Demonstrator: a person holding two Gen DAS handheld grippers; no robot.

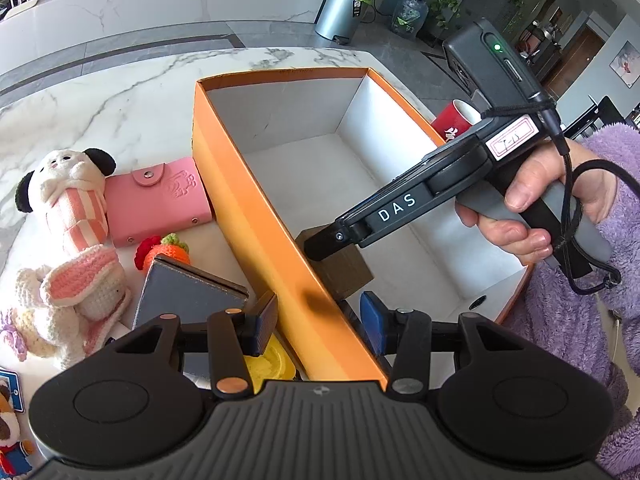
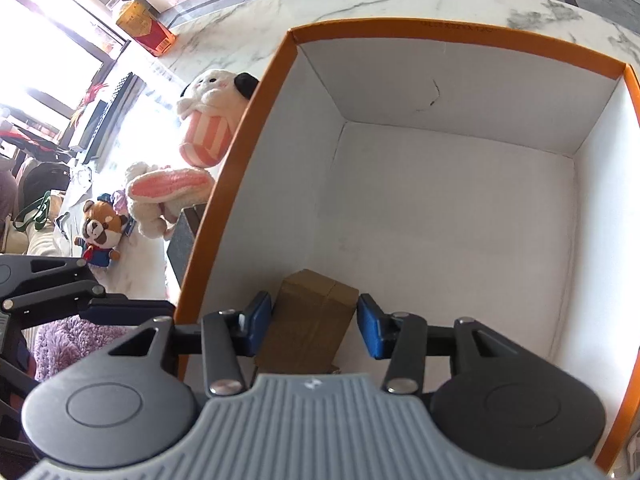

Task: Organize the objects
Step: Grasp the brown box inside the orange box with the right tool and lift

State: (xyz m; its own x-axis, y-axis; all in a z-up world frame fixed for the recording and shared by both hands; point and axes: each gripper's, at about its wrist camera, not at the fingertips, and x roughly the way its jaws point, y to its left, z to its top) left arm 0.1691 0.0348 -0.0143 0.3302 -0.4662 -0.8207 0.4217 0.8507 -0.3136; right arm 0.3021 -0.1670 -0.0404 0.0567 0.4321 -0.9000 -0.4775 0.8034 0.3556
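1. Right wrist view: my right gripper (image 2: 314, 326) is down inside the orange box (image 2: 224, 216), its blue pads spread wide on either side of the brown cardboard block (image 2: 310, 320). The block stands on the box floor against the left wall; neither pad clearly touches it.
2. Left wrist view: my left gripper (image 1: 318, 320) gapes open astride that box wall, holding nothing.
3. Only the left view shows the pink wallet (image 1: 156, 200), crocheted carrot (image 1: 166, 250) and red cup (image 1: 458, 118) outside the box.

Block (image 2: 310, 316) in box (image 2: 240, 184) nr corner, toys (image 1: 64, 208) left of box
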